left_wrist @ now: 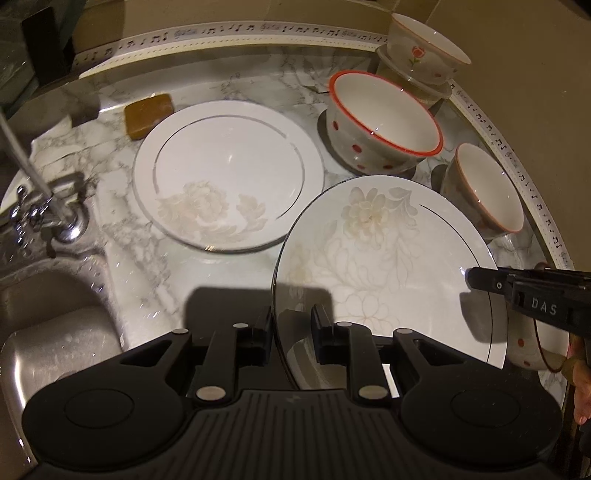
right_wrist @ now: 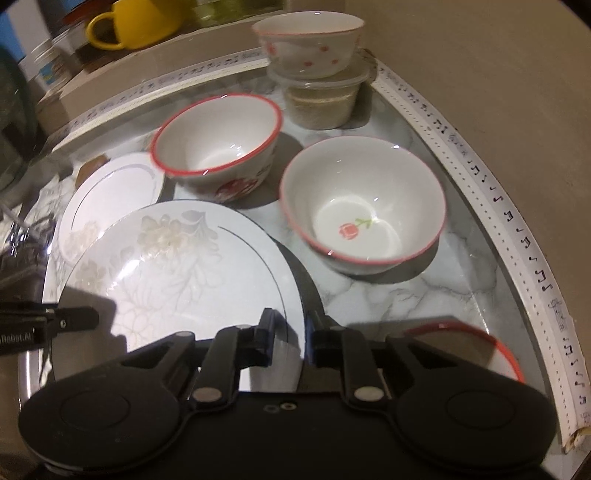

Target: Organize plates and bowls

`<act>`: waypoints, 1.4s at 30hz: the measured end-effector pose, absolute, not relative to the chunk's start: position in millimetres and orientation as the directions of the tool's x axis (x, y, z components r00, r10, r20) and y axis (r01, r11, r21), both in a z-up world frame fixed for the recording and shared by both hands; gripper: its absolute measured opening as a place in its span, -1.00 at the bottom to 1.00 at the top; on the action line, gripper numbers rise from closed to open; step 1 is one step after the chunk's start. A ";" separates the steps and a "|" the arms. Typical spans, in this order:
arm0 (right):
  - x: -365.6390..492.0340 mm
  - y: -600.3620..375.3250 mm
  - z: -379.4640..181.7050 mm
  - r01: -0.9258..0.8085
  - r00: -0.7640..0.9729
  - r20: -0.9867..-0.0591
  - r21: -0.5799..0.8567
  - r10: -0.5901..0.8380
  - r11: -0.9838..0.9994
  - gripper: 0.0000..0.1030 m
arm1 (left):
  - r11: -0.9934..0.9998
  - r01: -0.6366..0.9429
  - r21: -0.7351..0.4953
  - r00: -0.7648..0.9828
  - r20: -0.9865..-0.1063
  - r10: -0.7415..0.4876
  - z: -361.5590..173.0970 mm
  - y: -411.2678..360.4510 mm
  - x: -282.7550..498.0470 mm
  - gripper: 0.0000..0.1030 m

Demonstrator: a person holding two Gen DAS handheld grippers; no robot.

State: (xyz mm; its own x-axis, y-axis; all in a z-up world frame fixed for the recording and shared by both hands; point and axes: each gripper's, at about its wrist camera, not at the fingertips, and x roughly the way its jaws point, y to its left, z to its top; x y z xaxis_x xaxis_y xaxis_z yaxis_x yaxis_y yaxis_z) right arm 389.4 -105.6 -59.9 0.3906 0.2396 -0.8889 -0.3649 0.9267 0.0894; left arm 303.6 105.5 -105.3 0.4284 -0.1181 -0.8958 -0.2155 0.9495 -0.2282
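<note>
Black jaws of the left gripper stand narrow and pinch the near-left rim of a floral plate, one finger over its face and the other outside the edge. The right gripper is likewise closed to a narrow gap on the same plate at its near-right rim; in the left wrist view its fingers reach in from 3 o'clock. So the plate is held at two edges and appears tilted above the marble counter. At 10 o'clock from the held plate, in the left wrist view, a second plate with a silver ring and a pale flower lies flat on the counter, apparently just apart from it. Beyond that one, at 11 o'clock, sits a brown soap-like block. At 12 o'clock stands a red-rimmed bowl with red dots, and at 2 o'clock a thin-rimmed bowl, which in the right wrist view shows a small rose on its floor. Farther back, a rose-printed bowl rests on a lidded plastic container. A further dotted bowl sits under the right gripper at 4 o'clock. A steel sink and tap lie at 9 o'clock, and a yellow mug is on the ledge behind.
</note>
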 end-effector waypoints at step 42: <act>276.0 -110.7 -54.3 -0.384 0.331 -0.908 0.119 0.256 0.916 -0.62 | 0.959 -0.175 -0.225 0.401 -0.905 -0.139 -102.8 101.0 180.5 -0.61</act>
